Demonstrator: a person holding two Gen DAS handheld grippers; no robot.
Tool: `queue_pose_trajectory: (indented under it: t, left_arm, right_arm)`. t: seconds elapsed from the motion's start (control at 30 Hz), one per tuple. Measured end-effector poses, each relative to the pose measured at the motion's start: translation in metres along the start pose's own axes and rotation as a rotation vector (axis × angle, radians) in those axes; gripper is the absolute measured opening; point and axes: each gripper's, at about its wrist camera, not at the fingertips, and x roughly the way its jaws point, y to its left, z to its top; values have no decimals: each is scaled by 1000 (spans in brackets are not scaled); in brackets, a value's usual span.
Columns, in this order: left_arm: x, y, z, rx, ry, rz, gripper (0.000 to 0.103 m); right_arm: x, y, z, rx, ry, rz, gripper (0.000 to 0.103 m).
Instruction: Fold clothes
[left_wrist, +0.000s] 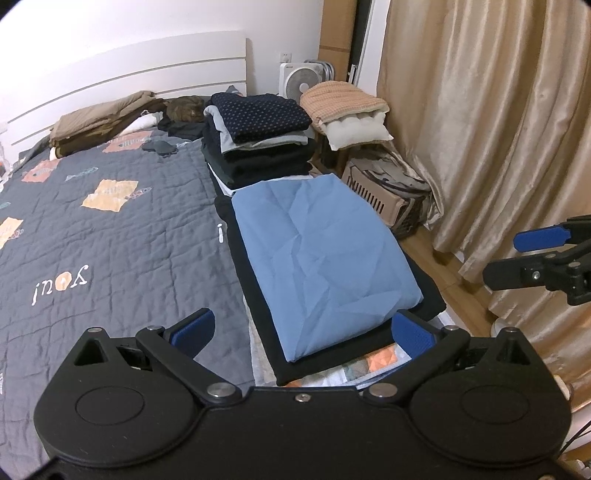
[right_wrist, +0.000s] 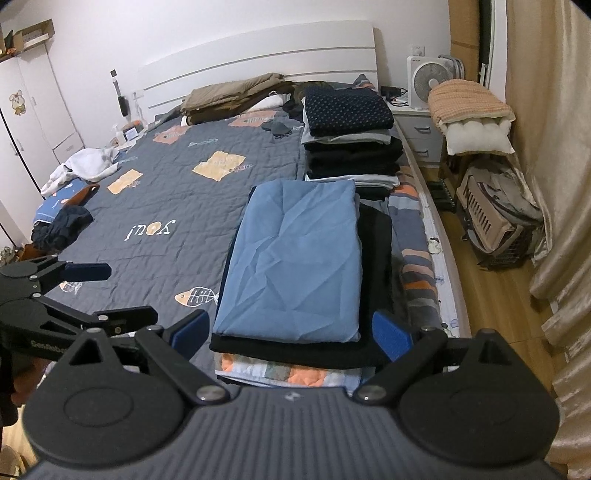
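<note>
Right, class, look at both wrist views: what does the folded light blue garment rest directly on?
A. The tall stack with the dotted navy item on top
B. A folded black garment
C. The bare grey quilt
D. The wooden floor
B: the light blue garment lies on a folded black garment, whose edges show around it, nearer the cameras than the tall stack.

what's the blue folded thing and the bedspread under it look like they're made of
Blue folded garment: thin woven cloth, likely cotton or a blend, matte, with sharp fine creases. Bedspread: quilted padded fabric, matte grey, with stitched grid lines and puckering and printed patches. Exact fibres cannot be told.
</note>
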Motion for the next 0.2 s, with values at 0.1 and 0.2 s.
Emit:
queue_pose_trajectory:
  t: [0.1,0.2]
  left_arm:
    - [0,1,0,4,-6,0,103]
    - [-1,0,-1,13,-13,2,103]
  right_arm:
    - [1,0,0,5,2,2,95]
    - [2,1,-1,3,7,-2,95]
